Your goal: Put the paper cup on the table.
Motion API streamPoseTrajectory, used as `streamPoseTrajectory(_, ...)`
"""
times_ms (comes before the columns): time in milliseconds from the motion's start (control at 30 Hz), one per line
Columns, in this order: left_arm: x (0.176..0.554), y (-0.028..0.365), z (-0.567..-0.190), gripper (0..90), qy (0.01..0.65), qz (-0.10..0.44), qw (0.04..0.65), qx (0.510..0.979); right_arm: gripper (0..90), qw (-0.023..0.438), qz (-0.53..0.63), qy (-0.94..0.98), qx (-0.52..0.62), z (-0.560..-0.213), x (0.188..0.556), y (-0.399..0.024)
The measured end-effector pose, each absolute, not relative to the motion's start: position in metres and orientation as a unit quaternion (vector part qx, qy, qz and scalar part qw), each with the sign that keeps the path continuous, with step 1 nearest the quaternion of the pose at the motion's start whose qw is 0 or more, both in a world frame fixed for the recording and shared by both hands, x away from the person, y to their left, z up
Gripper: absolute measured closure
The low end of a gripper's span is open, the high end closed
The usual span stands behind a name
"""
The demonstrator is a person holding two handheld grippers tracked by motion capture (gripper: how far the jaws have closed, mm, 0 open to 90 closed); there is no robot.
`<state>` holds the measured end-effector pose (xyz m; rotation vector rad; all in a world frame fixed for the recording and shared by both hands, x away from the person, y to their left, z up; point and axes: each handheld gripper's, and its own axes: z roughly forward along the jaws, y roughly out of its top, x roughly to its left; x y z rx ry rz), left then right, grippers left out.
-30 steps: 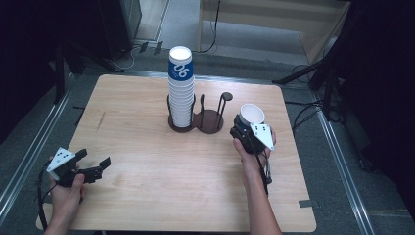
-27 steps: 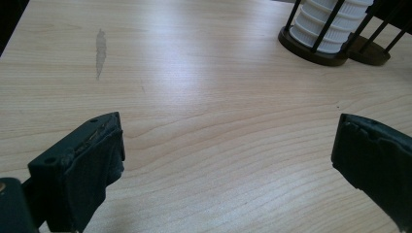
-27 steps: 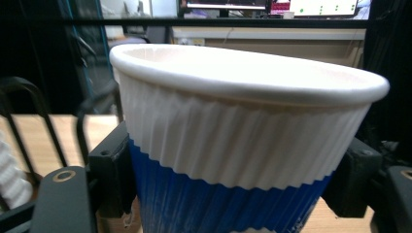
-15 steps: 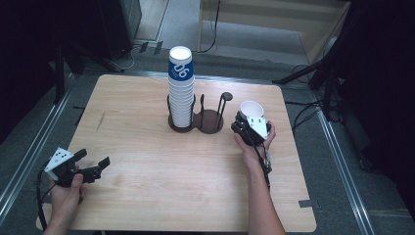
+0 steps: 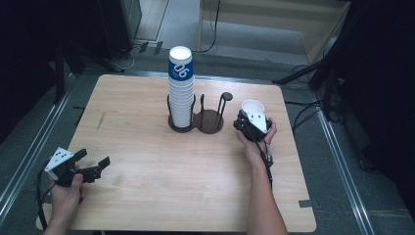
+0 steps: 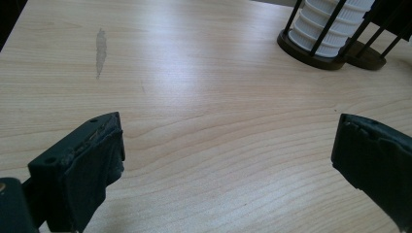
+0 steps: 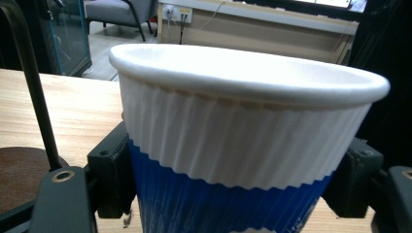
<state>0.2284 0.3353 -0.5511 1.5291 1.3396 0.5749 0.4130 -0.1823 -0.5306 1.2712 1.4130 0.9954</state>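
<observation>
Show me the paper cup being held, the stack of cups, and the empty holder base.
paper cup [image 7: 243, 141], right gripper view, ribbed white wall
stack of cups [image 5: 180, 93], high view, middle of stack
empty holder base [image 5: 210, 121], high view, brown disc

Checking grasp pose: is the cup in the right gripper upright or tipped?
Upright. The cup has its rim on top and open mouth up, with the right gripper shut on its blue lower wall.

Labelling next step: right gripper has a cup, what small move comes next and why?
Probably lower the cup straight down onto the table beside the dark holder. The right gripper is clamped on it, upright, just right of the holder's empty side, while the left gripper rests open, far off.
</observation>
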Motion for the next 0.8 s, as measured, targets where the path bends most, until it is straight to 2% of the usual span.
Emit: streamPoseTrajectory(800, 0.2289, 0.3334, -0.5516, 0.0, 0.551, 0.240, 0.488, 0.633, 21.1, 0.444, 0.364, 0.617, 0.539, -0.5418, 0.4240, -0.1887)
